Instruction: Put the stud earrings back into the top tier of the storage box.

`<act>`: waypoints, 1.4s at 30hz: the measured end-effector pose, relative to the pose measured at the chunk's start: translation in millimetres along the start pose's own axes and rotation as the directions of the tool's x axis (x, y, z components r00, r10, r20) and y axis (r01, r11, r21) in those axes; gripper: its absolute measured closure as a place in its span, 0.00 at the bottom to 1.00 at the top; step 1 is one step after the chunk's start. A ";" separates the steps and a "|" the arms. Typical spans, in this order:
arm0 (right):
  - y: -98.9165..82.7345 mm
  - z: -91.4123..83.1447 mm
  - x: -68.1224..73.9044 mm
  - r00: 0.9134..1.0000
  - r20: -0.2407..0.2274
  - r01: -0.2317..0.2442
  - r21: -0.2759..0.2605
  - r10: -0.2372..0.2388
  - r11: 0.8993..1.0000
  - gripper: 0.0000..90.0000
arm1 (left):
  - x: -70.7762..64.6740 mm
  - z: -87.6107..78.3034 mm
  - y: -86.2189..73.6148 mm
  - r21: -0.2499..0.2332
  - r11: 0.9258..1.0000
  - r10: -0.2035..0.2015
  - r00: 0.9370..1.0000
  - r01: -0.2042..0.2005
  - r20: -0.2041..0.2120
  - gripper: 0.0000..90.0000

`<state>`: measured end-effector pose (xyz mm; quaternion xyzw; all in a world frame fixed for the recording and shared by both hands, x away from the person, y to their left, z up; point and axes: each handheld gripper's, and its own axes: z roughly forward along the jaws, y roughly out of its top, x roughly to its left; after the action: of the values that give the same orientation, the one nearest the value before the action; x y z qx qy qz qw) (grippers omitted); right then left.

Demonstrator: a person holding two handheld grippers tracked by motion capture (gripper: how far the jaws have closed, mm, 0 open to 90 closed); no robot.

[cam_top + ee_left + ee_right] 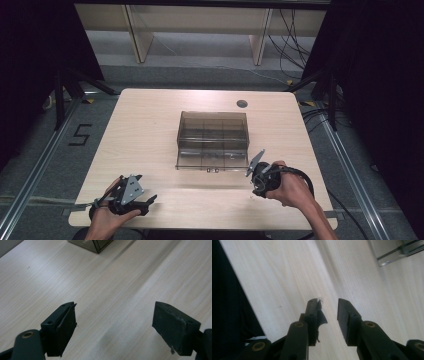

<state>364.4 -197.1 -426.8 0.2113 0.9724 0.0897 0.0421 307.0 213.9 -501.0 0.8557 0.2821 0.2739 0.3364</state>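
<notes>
High view: organizer box (213, 139) mid-table, both claws near front edge.

A light wooden table (145, 140) with a round grommet hole (242, 104), dark curtains (30, 45) around.

Left gripper (131, 196) and right gripper (261, 179) built in black, grey three-cornered plates mounted on top, brass-coloured rivets set in fingers (312, 315), black cable trailed.
</notes>
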 end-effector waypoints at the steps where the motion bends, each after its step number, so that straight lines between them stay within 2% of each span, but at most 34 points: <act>1: 0.3 4.8 -0.6 1.000 0.001 0.000 -0.002 0.000 1.000 0.79 | 0.1 -0.2 -0.1 0.000 1.000 -0.001 1.000 0.001 0.001 0.21; 4: 1.9 20.5 -1.2 1.000 -0.019 -0.005 0.021 0.005 1.000 0.80 | 0.3 -0.4 -0.2 0.001 1.000 -0.002 1.000 0.002 0.001 0.21; 7: 3.3 24.3 -1.1 1.000 -0.019 0.004 0.027 -0.003 1.000 0.81 | -0.2 -0.6 0.2 -0.007 1.000 -0.005 1.000 0.005 0.000 0.21; 8: 4.4 26.3 -1.1 1.000 -0.022 0.009 0.034 -0.008 0.999 0.82 | 2.1 -3.3 0.8 0.019 0.999 0.026 1.000 -0.026 0.007 0.21; 12: 8.5 33.6 -1.4 1.000 -0.022 0.021 0.064 -0.019 0.998 0.84 | 2.4 -3.8 0.5 0.013 1.000 0.022 1.000 -0.022 0.002 0.21; 13: 9.2 35.4 -2.5 0.999 -0.012 0.039 0.072 -0.038 0.997 0.85 | 2.4 -3.9 0.5 0.012 1.000 0.022 1.000 -0.022 0.002 0.21; 14: 10.1 36.9 -2.3 0.999 -0.021 0.040 0.084 -0.038 0.996 0.86 | 0.9 -1.8 0.1 -0.016 1.000 -0.009 1.000 0.009 -0.006 0.21; 16: 12.3 39.3 -2.0 0.999 -0.021 0.031 0.106 -0.029 0.994 0.86 | 0.7 -2.0 0.1 -0.022 1.000 -0.011 1.000 0.011 -0.011 0.21; 19: 13.7 43.3 -3.7 0.998 -0.028 0.055 0.116 -0.052 0.992 0.87 | 0.4 -3.2 0.1 -0.021 1.000 -0.010 1.000 0.010 0.001 0.21; 20: 14.9 43.9 -1.5 0.999 -0.020 0.030 0.133 -0.027 0.991 0.87 | 0.0 -2.7 -0.1 -0.026 0.999 -0.021 1.000 0.021 0.000 0.21; 21: 14.4 45.8 -4.4 0.998 -0.029 0.063 0.122 -0.059 0.991 0.88 | -0.4 -2.2 -0.1 -0.029 0.999 -0.025 1.000 0.024 -0.007 0.21; 22: 15.1 47.0 -3.6 0.999 -0.026 0.051 0.138 -0.047 0.989 0.88 | -0.4 -2.2 -0.1 -0.029 0.999 -0.024 1.000 0.024 -0.004 0.21; 23: 15.3 47.7 -4.2 0.998 -0.031 0.058 0.145 -0.054 0.988 0.88 | 3.0 -5.5 0.8 0.015 0.999 0.031 0.999 -0.032 0.009 0.21; 24: 15.5 49.4 -4.0 0.998 -0.035 0.060 0.153 -0.055 0.986 0.88 | 2.8 -5.1 0.6 0.012 1.000 0.026 1.000 -0.026 0.009 0.21; 25: 16.4 50.2 -2.3 0.999 -0.030 0.039 0.167 -0.034 0.985 0.88 | 1.3 -3.7 0.2 -0.009 1.000 0.003 1.000 -0.003 0.004 0.21; 26: 16.4 51.7 -3.6 0.998 -0.031 0.051 0.164 -0.046 0.985 0.88 | 0.3 -3.0 0.0 -0.019 1.000 -0.016 1.000 0.016 -0.008 0.21; 28: 16.6 51.6 -5.7 0.999 -0.035 0.032 0.172 -0.027 0.985 0.90 | -0.1 -1.7 0.0 -0.023 1.000 -0.017 1.000 0.017 -0.016 0.21; 29: 17.2 52.1 -6.9 0.998 -0.041 0.054 0.170 -0.048 0.984 0.91 | 2.3 -4.8 0.6 0.009 1.000 0.023 1.000 -0.023 0.002 0.21; 30: 17.9 52.4 -5.8 0.998 -0.049 0.048 0.178 -0.040 0.983 0.93 | 2.6 -5.0 0.5 0.010 1.000 0.022 1.000 -0.022 0.012 0.21; 31: 18.0 52.4 -5.7 0.998 -0.057 0.047 0.187 -0.037 0.981 0.95 | 2.4 -5.2 0.4 0.005 1.000 0.018 1.000 -0.018 -0.001 0.21; 32: 18.0 52.0 -5.0 0.998 -0.053 0.039 0.196 -0.030 0.980 0.95 | -0.1 -2.8 0.1 -0.033 0.999 -0.024 1.000 0.024 -0.002 0.21; 33: 18.3 52.8 -6.7 0.997 -0.064 0.062 0.191 -0.051 0.980 0.95 | -0.3 -2.5 0.0 -0.036 0.999 -0.026 1.000 0.026 -0.005 0.21; 34: 18.3 52.8 -7.0 0.997 -0.067 0.058 0.193 -0.046 0.979 0.96 | -0.2 -2.5 0.2 -0.025 1.000 -0.014 1.000 0.014 -0.017 0.21; 36: 17.8 52.9 -9.0 0.996 -0.081 0.044 0.197 -0.029 0.979 0.96 | -0.6 -1.8 0.2 -0.030 0.999 -0.020 1.000 0.019 -0.008 0.21; 37: 17.7 52.5 -10.8 0.996 -0.093 0.016 0.207 0.003 0.978 0.95 | 0.4 -2.0 0.3 -0.025 1.000 -0.007 1.000 0.006 -0.004 0.21; 39: 18.4 53.5 -12.5 0.995 -0.100 0.026 0.203 -0.005 0.979 0.94 | 1.0 -3.1 0.7 -0.013 1.000 0.004 1.000 -0.004 0.005 0.21; 42: 19.1 55.4 -13.1 0.993 -0.120 0.029 0.193 -0.006 0.981 0.95 | 0.2 -2.2 0.2 -0.025 1.000 -0.011 1.000 0.011 -0.007 0.21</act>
<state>390.6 -176.8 -476.9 0.2001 0.9791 0.0064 -0.0358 305.8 214.8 -499.4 0.8490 0.2845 0.2787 0.3472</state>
